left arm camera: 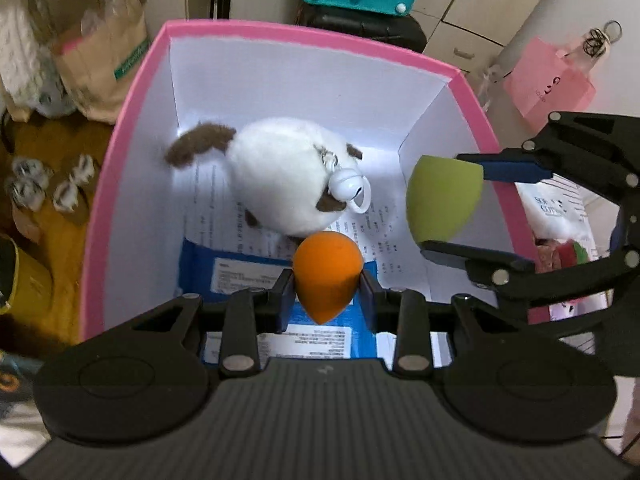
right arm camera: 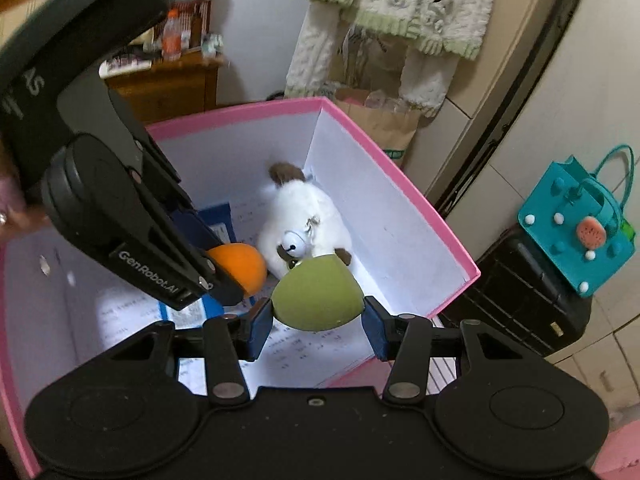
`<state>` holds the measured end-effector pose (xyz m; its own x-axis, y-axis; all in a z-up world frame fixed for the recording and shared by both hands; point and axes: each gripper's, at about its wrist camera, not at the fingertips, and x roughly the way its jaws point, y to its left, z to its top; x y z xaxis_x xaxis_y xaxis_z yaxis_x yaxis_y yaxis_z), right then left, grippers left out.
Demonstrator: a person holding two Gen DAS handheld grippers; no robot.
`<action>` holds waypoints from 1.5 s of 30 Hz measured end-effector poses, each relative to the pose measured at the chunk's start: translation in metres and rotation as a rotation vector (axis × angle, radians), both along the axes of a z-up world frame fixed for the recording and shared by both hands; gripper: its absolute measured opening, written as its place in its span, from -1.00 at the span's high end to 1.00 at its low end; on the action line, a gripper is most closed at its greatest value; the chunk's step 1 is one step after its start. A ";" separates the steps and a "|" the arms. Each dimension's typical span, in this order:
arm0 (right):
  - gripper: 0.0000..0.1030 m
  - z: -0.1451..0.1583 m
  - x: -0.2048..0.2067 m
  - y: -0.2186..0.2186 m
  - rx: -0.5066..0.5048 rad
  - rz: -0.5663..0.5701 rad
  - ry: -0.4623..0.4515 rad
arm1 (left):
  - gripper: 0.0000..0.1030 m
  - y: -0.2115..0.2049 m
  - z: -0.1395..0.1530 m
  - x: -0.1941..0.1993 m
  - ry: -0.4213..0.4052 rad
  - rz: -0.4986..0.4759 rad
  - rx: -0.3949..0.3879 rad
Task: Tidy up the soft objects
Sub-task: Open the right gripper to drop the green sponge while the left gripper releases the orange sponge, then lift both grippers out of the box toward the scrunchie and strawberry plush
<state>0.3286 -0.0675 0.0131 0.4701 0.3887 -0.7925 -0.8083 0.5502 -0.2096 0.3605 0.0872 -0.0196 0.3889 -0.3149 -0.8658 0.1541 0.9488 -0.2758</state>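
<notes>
While the left gripper looked down into the pink box, its narrow tongs held the orange sponge at 6 o'clock, over the blue booklet. At 12 o'clock from the sponge lay the white plush toy, and at 3 o'clock the right gripper carried the green sponge.

From the right wrist, the tongs of the right gripper stood wider and pressed the green sponge at both sides, above the box floor. To do the drop well, I judged that each sponge should go lower, beside the toy and not on it, before the tongs let go.
</notes>
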 end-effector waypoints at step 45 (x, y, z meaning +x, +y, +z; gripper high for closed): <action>-0.24 0.025 -0.121 -0.138 0.541 -0.290 0.023 | -0.14 -0.023 0.062 -0.094 -0.199 -0.071 0.002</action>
